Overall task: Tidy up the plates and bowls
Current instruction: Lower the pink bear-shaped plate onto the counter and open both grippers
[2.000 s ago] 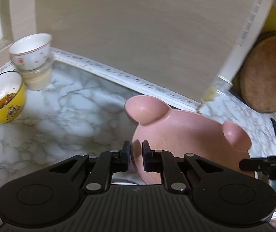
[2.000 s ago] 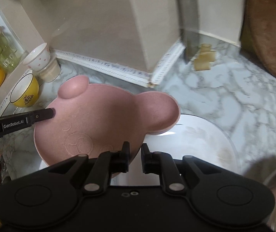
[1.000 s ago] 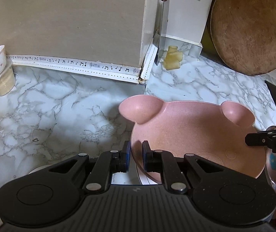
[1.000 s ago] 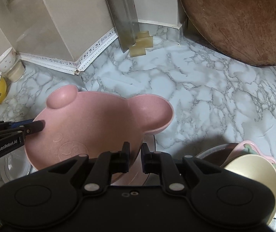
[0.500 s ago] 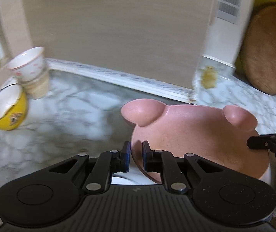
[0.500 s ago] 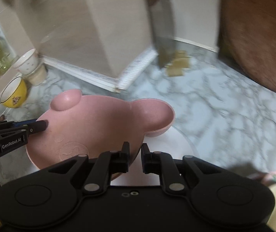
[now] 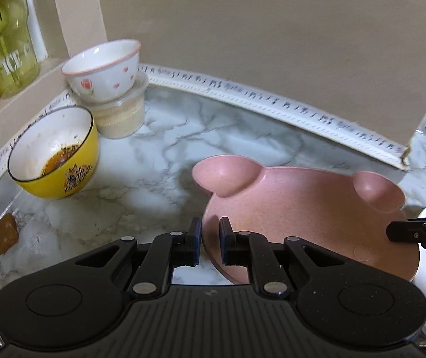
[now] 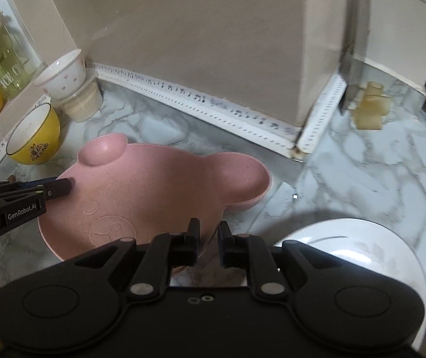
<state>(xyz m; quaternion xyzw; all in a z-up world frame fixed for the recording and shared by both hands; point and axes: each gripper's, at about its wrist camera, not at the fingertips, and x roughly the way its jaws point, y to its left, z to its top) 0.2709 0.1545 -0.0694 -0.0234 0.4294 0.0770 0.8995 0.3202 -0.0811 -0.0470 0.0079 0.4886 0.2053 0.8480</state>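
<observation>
Item: pink eared plate [image 7: 302, 208], carried by you in 2 grippers. Left gripper [image 7: 210, 243] pinches its left rim; right gripper [image 8: 207, 246] pinches its near edge. Ears point ahead; white plate [image 8: 362, 244] sits just right of the right gripper.

The bear-shaped plate [image 7: 302, 208] was speckled matte pink with embossed circles, and the countertop [image 7: 168, 137] was white marble veined in grey. At far left, the yellow bowl [image 7: 55, 155] had a white interior and black rim, and the white bowl [image 7: 102, 68] carried red hearts and a pink rim. The plate at near right [image 8: 362, 247] was white, and both grippers were black.
</observation>
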